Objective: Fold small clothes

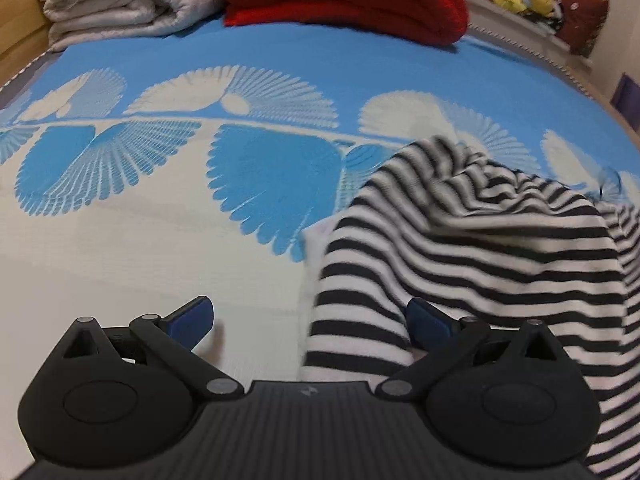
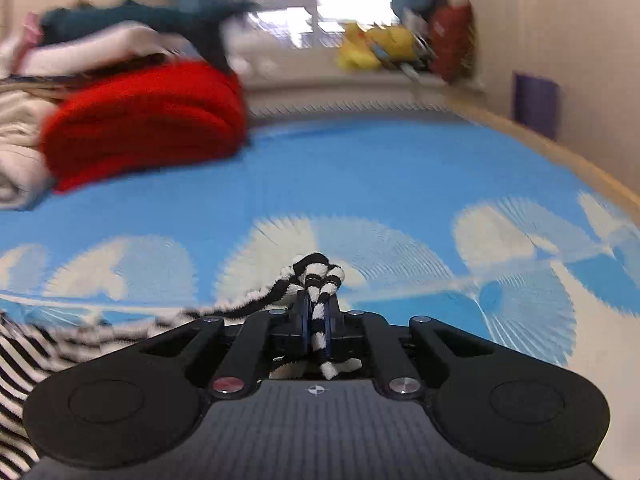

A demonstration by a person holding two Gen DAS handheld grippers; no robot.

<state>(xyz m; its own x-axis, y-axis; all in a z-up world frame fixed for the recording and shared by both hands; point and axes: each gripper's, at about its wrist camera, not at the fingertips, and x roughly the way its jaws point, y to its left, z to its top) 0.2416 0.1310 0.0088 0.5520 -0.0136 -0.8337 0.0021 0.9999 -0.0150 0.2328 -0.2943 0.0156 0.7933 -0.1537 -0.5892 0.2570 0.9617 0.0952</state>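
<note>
Striped garment (image 2: pixel 320 280) clamped in right gripper (image 2: pixel 316 312) jaws, left gripper (image 1: pixel 310 316) jaws apart, fabric between

No readable words or numbers anywhere — the only marks are small emblems. The left hand-held gripper (image 1: pixel 310 322) carries a tiny pale logo on its ribbed black body, centred just behind the fingers. The right hand-held gripper (image 2: pixel 316 312) shows a small round cross-like emblem in the same spot — no lettering.
</note>
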